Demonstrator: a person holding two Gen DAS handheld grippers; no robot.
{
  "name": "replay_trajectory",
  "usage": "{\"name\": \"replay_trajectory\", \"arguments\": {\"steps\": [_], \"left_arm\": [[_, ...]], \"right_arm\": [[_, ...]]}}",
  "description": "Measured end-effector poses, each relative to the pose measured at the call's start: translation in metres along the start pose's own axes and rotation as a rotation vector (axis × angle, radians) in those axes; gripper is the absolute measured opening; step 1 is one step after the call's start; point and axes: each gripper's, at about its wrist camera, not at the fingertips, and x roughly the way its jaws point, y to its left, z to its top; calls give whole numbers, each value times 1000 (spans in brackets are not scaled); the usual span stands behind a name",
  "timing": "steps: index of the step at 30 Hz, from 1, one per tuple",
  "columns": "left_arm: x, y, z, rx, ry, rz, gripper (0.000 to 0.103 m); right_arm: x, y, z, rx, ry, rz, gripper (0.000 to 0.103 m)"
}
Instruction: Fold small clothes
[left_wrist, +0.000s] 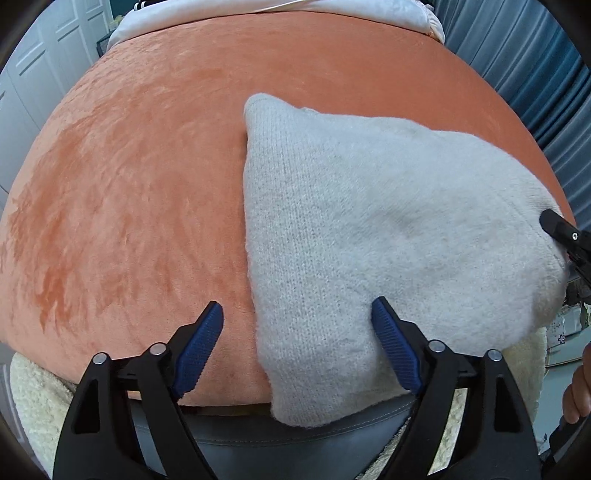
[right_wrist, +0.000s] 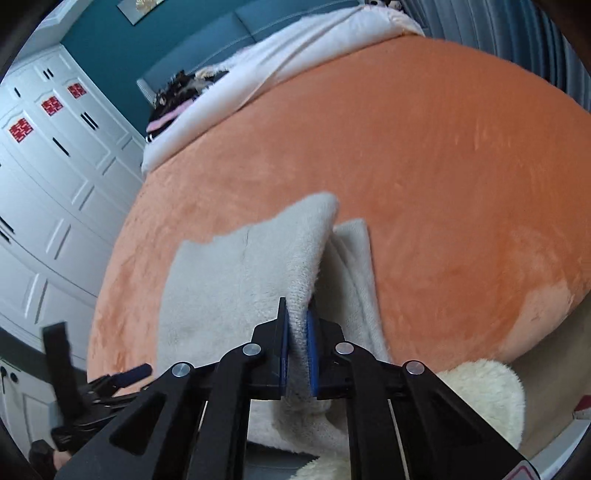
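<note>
Blue-padded fingers of your left gripper stand wide apart at the near edge of the orange plush blanket, holding nothing; the right pad rests on the near left part of the pale grey knit garment, while the left pad hangs over bare blanket. Your right gripper is clamped narrow on a raised fold of the same garment, the cloth pinched between its two blue pads and lifted into a ridge.

The garment lies on the right half of the blanket in the left wrist view, its near end drooping over the blanket's edge onto a cream fleece layer. No container appears in either view.

Only the right wrist view shows a second, narrow flap of the garment lying to the right of the lifted ridge, along with white wardrobe doors bearing red emblems at far left and a dark heap on white bedding at the far end. Only the left wrist view shows the garment's straight left edge in full.

Your right gripper is cut off at the right edge of the left wrist view; your left gripper shows blurred and partial at the near left of the right wrist view. The garment's type cannot be made out.
</note>
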Motion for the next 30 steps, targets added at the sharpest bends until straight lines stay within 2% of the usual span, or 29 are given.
{"name": "replay_trajectory", "arguments": {"steps": [1,2,3,5,7,11,13,16,18,22,25,27,30], "left_arm": [[2,-1,0,5,5,0,83],[5,-3,-1,14,10,-3,84],[8,-5,-2,21,19,-7,84],[10,-7,-3,18,31,-5,85],[6,-7,-1,10,24,-1,85],[3,-10,8,-11,21,-23,84],[4,-12,14,-20,24,-35,84],[8,-18,22,-35,29,-44,86],[13,-20,26,-42,36,-29,88],[21,-24,29,-55,42,-10,92],[26,-20,29,-73,49,-16,95],[27,-18,28,-79,52,-20,95],[26,-20,25,-68,47,-15,95]], "right_arm": [[15,-8,-6,-10,46,-48,8],[44,-21,-17,-2,138,-98,8],[64,-33,-26,31,195,-85,8],[56,-41,-24,102,159,-23,8],[44,-38,-17,134,139,3,11],[31,-31,-10,110,114,-15,22],[31,-35,-9,97,108,-54,45],[42,-46,-8,94,129,-72,55],[51,-53,-10,105,144,-50,57],[64,-60,-13,124,137,2,66],[63,-69,-13,174,137,48,67],[56,-66,-12,174,112,33,67],[38,-56,-6,153,20,21,67]]}}
